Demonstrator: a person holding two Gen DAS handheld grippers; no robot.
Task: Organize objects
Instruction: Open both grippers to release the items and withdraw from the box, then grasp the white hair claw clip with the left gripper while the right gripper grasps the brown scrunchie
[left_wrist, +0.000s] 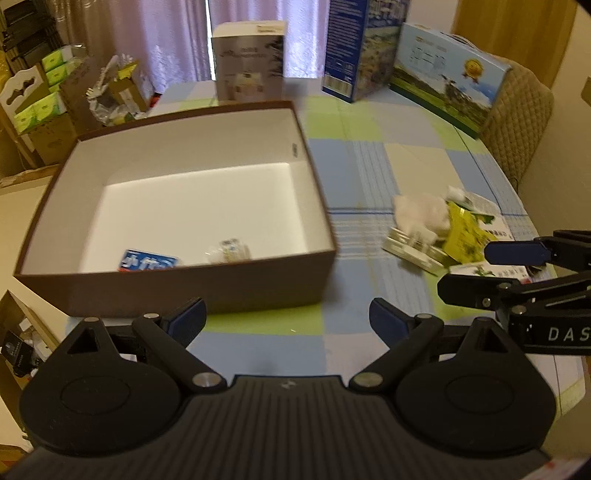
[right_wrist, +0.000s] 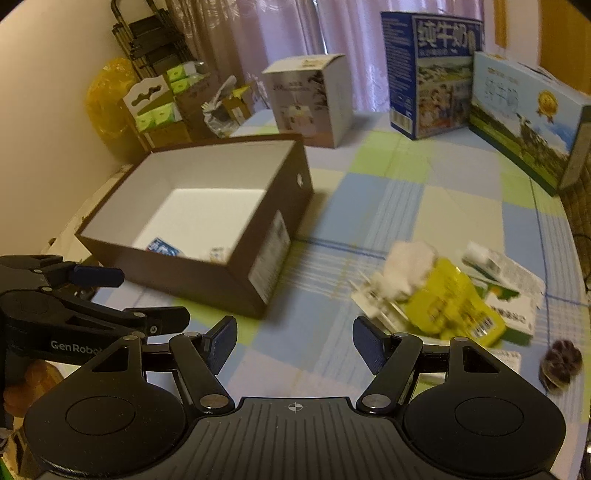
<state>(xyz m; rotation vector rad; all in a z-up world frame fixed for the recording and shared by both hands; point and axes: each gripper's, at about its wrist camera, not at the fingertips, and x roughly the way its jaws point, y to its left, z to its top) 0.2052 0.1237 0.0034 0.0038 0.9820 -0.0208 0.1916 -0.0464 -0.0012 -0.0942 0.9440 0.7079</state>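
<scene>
You are in a home, likely a dining or living room. The counter (right_wrist: 424, 206) wears a checked cloth in pale blue, green and cream. Sheer pinkish curtains (left_wrist: 166, 44) hang behind its far edge. A chair with a quilted tan cover (left_wrist: 517, 122) stands at its far right corner. Along the far edge stand household cartons: a blue milk carton (right_wrist: 432, 74) and a landscape-printed gift box (right_wrist: 528, 118). Off the far left corner, against a plain cream wall, cardboard boxes of green tissue packs (right_wrist: 159, 114) sit stacked beside a dark folding rack (right_wrist: 147, 37).
</scene>
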